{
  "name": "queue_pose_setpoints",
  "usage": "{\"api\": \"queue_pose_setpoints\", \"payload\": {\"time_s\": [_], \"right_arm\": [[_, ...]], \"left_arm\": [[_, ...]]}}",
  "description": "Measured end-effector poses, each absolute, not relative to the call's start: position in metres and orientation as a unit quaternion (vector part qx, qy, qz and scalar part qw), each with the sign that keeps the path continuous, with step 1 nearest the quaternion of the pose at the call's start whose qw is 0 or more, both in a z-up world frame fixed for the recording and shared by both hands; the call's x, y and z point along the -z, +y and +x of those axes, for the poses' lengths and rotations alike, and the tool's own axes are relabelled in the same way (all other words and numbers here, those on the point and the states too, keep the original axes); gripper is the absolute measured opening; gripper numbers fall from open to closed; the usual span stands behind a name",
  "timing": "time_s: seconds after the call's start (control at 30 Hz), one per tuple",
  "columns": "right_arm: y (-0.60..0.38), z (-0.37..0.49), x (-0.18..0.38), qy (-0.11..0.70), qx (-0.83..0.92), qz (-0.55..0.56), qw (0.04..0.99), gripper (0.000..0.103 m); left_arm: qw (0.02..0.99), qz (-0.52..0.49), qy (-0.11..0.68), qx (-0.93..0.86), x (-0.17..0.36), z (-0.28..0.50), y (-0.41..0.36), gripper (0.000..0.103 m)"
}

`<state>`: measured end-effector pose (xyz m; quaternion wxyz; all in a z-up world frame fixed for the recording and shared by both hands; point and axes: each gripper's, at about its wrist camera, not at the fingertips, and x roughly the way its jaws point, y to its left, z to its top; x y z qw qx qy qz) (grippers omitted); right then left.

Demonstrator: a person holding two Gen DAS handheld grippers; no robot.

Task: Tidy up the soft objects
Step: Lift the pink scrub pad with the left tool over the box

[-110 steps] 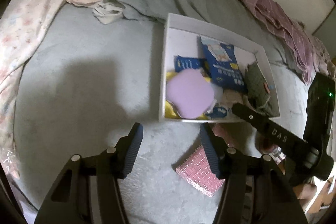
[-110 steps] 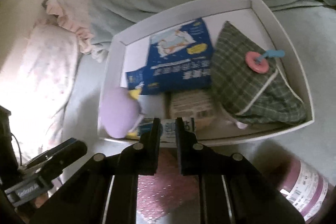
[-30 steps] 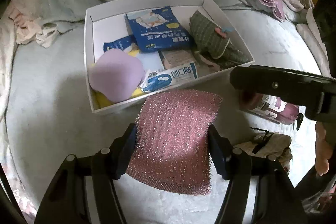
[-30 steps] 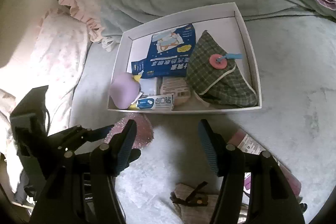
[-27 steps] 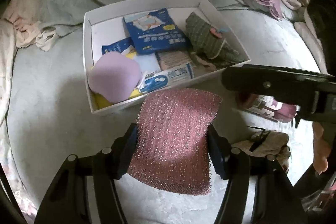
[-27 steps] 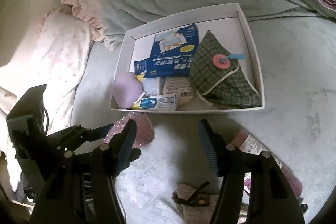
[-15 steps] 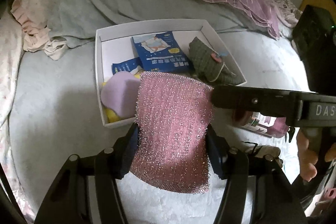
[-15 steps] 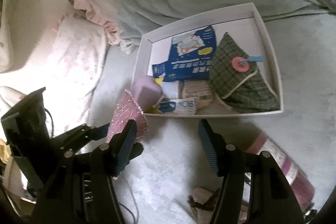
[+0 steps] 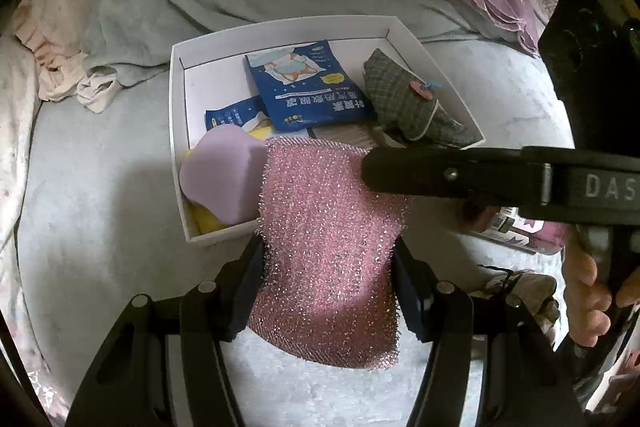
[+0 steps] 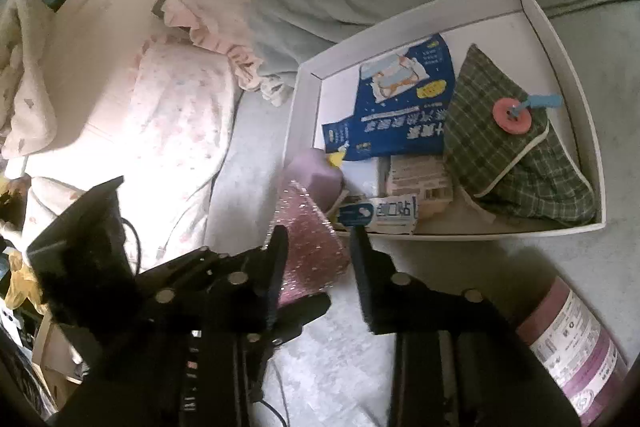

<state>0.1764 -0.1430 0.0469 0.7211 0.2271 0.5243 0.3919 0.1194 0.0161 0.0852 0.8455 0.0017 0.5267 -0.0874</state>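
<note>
Left gripper (image 9: 328, 283) clamps pink scourer (image 9: 332, 247), now lifted off bed, hanging over near edge of white tray (image 9: 176, 131); second ago it lay low, short of tray. Right gripper (image 10: 316, 259) has swung in from right, jaws closing around scourer's free end (pads not yet pressing). Judgement: handover or two-handed placing into tray, beside purple pad (image 9: 222, 175).

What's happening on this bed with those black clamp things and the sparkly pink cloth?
A person is tidying soft things into a white box on the bed, a handheld gripper in each hand. The left gripper holds a glittery pink scouring cloth by its side edges, lifted just in front of the box. The right gripper is closing on the cloth's far end, which sits between its jaws. A green plaid pouch, blue packets and a lilac pad already lie inside.
</note>
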Motion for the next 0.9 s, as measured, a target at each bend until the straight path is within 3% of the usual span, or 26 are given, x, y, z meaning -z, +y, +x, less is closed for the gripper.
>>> {"api": "queue_pose_setpoints", "payload": {"time_s": [0.8, 0.9], "right_arm": [[-0.136, 0.186, -0.034, 0.529, -0.403, 0.233, 0.71, 0.028], [-0.139, 0.187, -0.033, 0.516, -0.407, 0.25, 0.711, 0.018]], "left_arm": [[0.842, -0.01, 0.534, 0.08, -0.076, 0.127, 0.025, 0.063], [0.846, -0.02, 0.528, 0.072, -0.078, 0.128, 0.03, 0.069]]}}
